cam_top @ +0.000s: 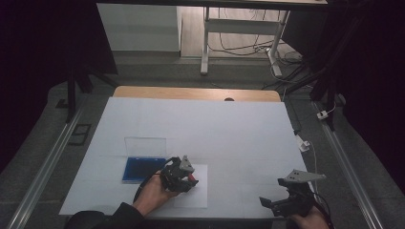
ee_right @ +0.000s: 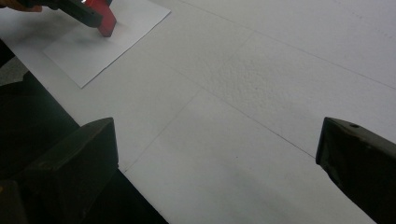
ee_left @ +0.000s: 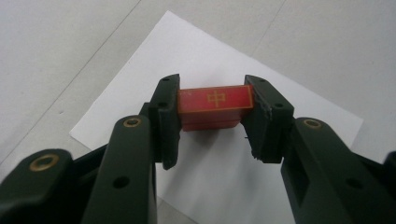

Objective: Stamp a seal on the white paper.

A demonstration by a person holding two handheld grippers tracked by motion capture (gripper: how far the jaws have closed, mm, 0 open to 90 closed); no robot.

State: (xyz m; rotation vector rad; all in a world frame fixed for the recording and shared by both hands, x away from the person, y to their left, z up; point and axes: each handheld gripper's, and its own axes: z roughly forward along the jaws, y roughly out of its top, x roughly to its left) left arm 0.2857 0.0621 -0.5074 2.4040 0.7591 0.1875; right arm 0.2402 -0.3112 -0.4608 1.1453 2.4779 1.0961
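A small red block with a gold frame and a gold character on its face sits between the jaws of my left gripper, which is shut on its two ends. The block hangs just over a white paper sheet. From above, the left gripper and the red block are over that sheet near the table's front edge. In the right gripper view the red block shows far off at the upper left. My right gripper is open and empty, low at the front right.
A blue tray with a clear lid standing up behind it lies just left of the paper sheet. The white table cover spans the work area, with a wooden strip at its far edge. Desk legs and cables stand beyond.
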